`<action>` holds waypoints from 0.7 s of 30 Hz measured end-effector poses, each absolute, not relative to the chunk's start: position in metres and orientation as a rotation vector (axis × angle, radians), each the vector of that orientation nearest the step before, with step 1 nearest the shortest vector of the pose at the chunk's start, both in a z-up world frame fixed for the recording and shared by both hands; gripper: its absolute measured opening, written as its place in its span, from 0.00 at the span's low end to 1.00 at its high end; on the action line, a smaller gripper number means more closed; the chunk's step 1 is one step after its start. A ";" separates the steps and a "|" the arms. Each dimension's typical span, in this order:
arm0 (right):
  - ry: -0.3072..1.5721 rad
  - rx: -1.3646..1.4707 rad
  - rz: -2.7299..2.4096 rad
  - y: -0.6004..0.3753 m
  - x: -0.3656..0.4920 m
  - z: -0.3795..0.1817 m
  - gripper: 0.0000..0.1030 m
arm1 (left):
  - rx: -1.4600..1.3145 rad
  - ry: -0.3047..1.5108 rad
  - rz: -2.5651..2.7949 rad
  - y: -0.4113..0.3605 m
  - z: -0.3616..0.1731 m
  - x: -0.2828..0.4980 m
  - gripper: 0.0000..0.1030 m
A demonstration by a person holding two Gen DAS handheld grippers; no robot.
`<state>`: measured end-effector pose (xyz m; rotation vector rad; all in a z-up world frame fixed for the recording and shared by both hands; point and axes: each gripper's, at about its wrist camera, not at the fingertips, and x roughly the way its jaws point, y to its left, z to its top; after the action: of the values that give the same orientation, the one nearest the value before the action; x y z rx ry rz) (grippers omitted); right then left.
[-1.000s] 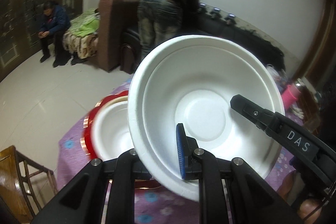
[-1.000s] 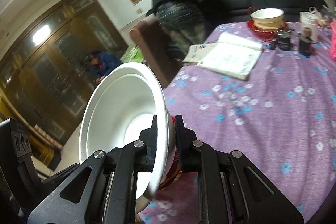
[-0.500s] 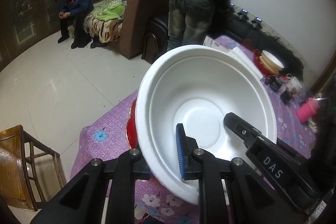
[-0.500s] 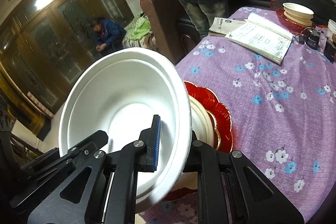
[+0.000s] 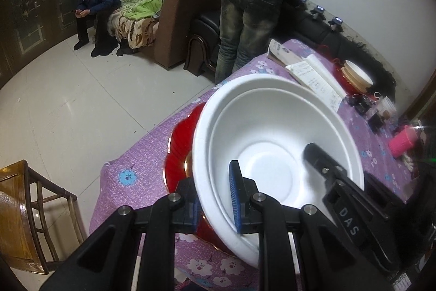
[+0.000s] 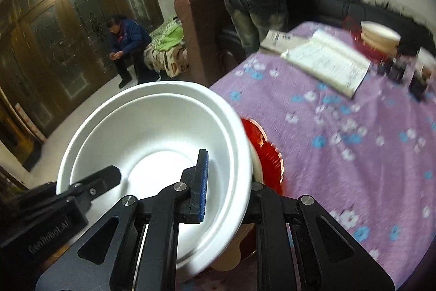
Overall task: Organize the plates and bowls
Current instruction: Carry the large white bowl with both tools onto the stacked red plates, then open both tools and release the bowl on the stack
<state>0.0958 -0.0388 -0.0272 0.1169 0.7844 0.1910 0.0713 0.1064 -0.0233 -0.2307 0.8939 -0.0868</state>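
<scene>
I found both grippers, left [image 5: 215,198] and right [image 6: 227,188], jaws clamped on the white bowl [image 5: 272,154], above the red plate [image 5: 179,149], not yet released.

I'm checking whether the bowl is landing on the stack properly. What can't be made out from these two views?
- Under the white bowl: hidden by the bowl itself, both views.
- Red plate: mostly covered, motion-blurred, right view.
- Left gripper outer finger: behind the bowl wall.
- Far bowl stack: too small to count.
</scene>
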 end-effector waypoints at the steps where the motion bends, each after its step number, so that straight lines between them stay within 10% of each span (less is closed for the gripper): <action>1: 0.776 0.099 0.189 -0.039 0.095 -0.025 0.15 | -0.232 0.892 -0.087 0.108 -0.023 0.071 0.19; 5: 0.708 0.028 0.125 -0.042 0.090 -0.017 0.51 | -0.217 0.874 -0.059 0.112 -0.019 0.069 0.24; 16: 0.669 0.100 0.129 -0.071 0.086 -0.007 0.51 | -0.131 0.849 -0.024 0.108 -0.013 0.066 0.38; 21: 0.649 0.124 0.179 -0.072 0.083 -0.005 0.53 | -0.120 0.801 0.036 0.116 -0.005 0.060 0.62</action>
<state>0.0827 -0.0719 -0.0054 0.1236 0.6489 0.1789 0.0599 0.1163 -0.0049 -0.1203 0.8013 0.0355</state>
